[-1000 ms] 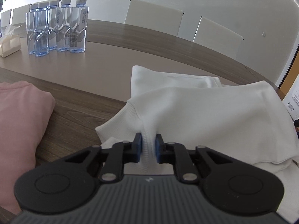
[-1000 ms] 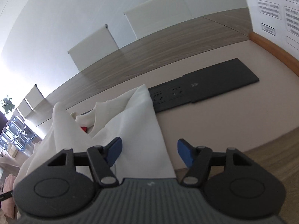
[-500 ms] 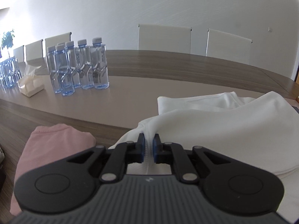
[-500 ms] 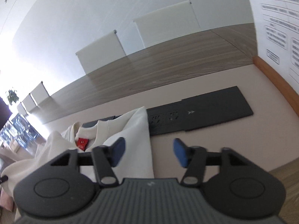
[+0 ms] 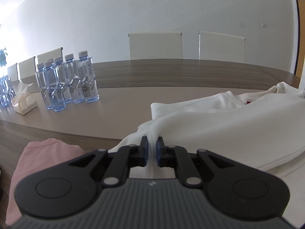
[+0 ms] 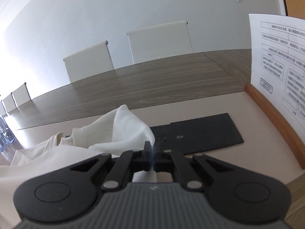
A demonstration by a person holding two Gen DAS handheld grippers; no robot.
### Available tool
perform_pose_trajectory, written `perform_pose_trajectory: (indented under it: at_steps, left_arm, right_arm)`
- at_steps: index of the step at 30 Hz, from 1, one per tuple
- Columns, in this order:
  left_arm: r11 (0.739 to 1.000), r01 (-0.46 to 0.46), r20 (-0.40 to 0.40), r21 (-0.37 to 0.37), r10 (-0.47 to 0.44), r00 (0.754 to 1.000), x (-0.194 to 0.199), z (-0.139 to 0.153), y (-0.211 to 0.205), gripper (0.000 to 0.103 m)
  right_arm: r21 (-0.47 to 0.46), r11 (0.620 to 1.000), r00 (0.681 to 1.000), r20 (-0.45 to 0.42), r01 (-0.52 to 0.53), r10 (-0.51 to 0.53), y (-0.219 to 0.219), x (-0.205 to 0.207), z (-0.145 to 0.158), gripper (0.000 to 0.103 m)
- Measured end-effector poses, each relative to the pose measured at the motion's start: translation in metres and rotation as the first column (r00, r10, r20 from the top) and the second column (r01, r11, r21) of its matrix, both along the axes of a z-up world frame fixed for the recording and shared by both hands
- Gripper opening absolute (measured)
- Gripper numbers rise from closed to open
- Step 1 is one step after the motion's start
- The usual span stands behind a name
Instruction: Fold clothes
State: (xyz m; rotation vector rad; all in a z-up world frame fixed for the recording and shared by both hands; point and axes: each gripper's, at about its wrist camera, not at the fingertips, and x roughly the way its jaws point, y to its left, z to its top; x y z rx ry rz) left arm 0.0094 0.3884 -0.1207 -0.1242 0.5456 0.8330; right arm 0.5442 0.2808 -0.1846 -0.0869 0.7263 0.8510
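White garment (image 5: 228, 126) pinched by both closed tools (image 5: 152, 149) (image 6: 150, 156).

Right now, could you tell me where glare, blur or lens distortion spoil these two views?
Left wrist view: strong backlight washes out the far left edge behind the water bottles; the fisheye bows the table; the left gripper, pinching the white garment, is sharp. Right wrist view: glare bleaches the left side; the right gripper looks blurred at its tips; the horizon tilts steeply.
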Motion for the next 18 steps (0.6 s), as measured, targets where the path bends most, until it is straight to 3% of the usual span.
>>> perform_pose_trajectory:
  at_steps: [3, 5, 6, 8, 12, 15, 16, 18]
  left_arm:
    - [1.000, 0.000, -0.088, 0.003, 0.001, 0.996, 0.026, -0.026, -0.002, 0.010]
    - [1.000, -0.017, -0.143, -0.007, 0.016, 0.990, 0.038, -0.043, 0.001, 0.011]
    - [1.000, -0.026, -0.142, 0.002, 0.026, 0.990, 0.038, -0.044, 0.000, 0.014]
    - [0.999, -0.038, -0.134, 0.008, 0.039, 0.990, 0.035, -0.044, -0.002, 0.018]
    - [0.998, -0.057, -0.090, -0.014, 0.055, 0.994, 0.022, -0.032, -0.009, 0.029]
    - [0.997, -0.070, -0.050, -0.027, 0.069, 0.996, 0.011, -0.021, -0.017, 0.038]
    - [0.997, -0.075, -0.032, -0.028, 0.074, 0.997, 0.006, -0.016, -0.024, 0.040]
    - [0.996, -0.072, 0.003, -0.046, 0.072, 0.997, -0.005, -0.009, -0.037, 0.053]
  right_arm:
    - [-0.041, 0.999, 1.000, -0.018, 0.003, -0.003, -0.006, 0.002, -0.009, 0.007]
    - [-0.043, 0.999, 0.999, -0.034, 0.005, -0.006, -0.011, -0.003, -0.014, 0.023]
    - [-0.021, 1.000, 0.999, -0.034, -0.005, 0.004, -0.018, -0.009, -0.010, 0.028]
    - [0.040, 0.999, 0.999, -0.016, -0.029, 0.030, -0.038, -0.024, 0.008, 0.052]
    - [0.134, 0.987, 0.996, 0.026, -0.086, 0.083, -0.087, -0.056, 0.056, 0.058]
    - [0.168, 0.977, 0.990, 0.072, -0.128, 0.118, -0.136, -0.095, 0.074, 0.064]
    - [0.178, 0.974, 0.988, 0.088, -0.142, 0.128, -0.152, -0.108, 0.080, 0.070]
    - [0.197, 0.966, 0.982, 0.120, -0.170, 0.148, -0.185, -0.135, 0.090, 0.076]
